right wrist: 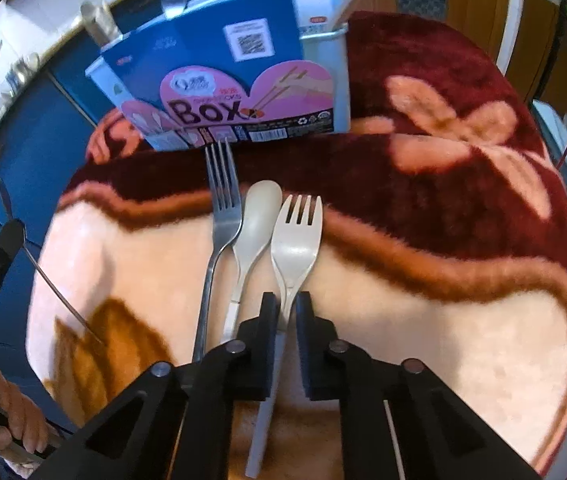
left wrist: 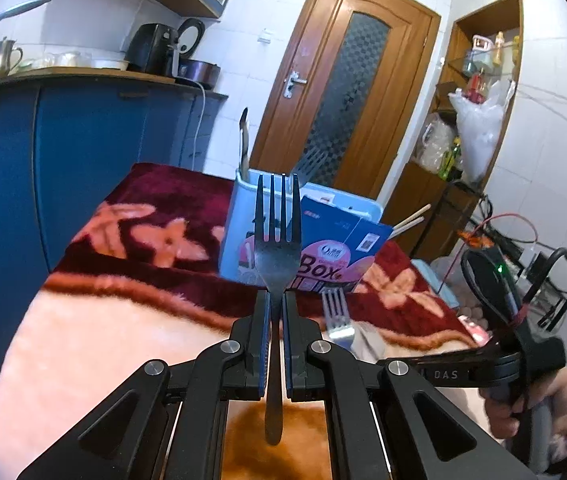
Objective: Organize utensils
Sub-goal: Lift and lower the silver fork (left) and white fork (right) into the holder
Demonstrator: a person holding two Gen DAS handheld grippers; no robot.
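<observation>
My left gripper [left wrist: 276, 300] is shut on a dark metal fork [left wrist: 277, 248], held upright with its tines up in front of the blue utensil box [left wrist: 239, 216]. My right gripper [right wrist: 286, 304] points down at the blanket and is shut on the handle of a white plastic fork [right wrist: 297, 236]. Beside that fork lie a white plastic spoon [right wrist: 259, 216] and a metal fork [right wrist: 223, 208], side by side just before the utensil box [right wrist: 219, 80]. The metal fork on the blanket [left wrist: 337, 316] also shows in the left wrist view.
The box holds a metal utensil [left wrist: 243, 140], a fork [left wrist: 311, 164] and chopsticks [left wrist: 411, 220]. A red and cream floral blanket [right wrist: 463, 184] covers the table. Blue cabinets [left wrist: 83, 160] stand to the left, a wooden door [left wrist: 343, 92] behind. A person's hand [left wrist: 523, 404] is at the right.
</observation>
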